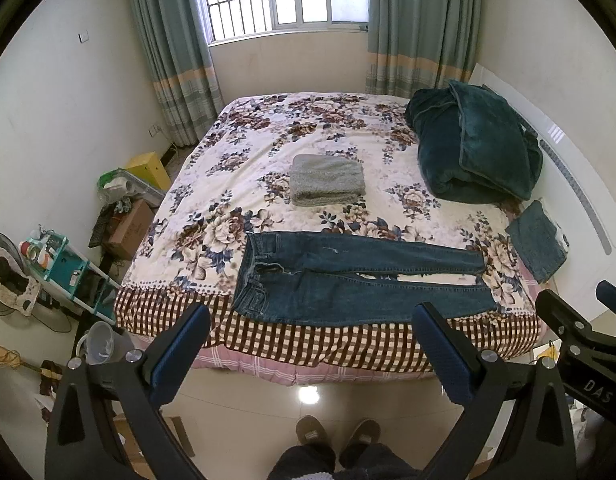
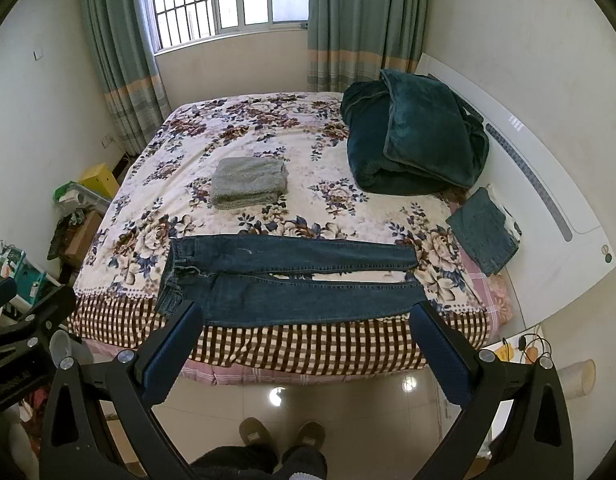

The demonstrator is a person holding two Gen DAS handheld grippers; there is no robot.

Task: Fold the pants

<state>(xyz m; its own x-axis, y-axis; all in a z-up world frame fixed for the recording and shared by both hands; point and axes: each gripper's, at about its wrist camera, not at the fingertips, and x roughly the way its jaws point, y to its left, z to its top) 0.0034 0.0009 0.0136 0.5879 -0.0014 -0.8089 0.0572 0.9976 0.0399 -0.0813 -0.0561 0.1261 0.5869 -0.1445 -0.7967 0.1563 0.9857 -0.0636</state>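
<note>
Nothing folded yet: the jeans (image 1: 360,280) lie flat at the bed's (image 1: 268,340) six o'clock edge; my left claw (image 1: 310,356) and right claw (image 2: 306,354) gape wide, empty.

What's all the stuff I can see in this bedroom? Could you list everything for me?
jeans: one, dark blue, spread flat along the bed's near edge, waist to the left
folded towel: one, grey, middle of the bed
blanket: one, dark teal, bundled at the bed's right
folded denim: one, blue, right edge of the bed
bed: one, floral cover with checked border
curtains: two, grey-green, flanking the window
yellow box: one, on the floor left of the bed
slippers: two, brown, on the person's feet
left claw: open, short of the bed
right claw: open, short of the bed
</note>
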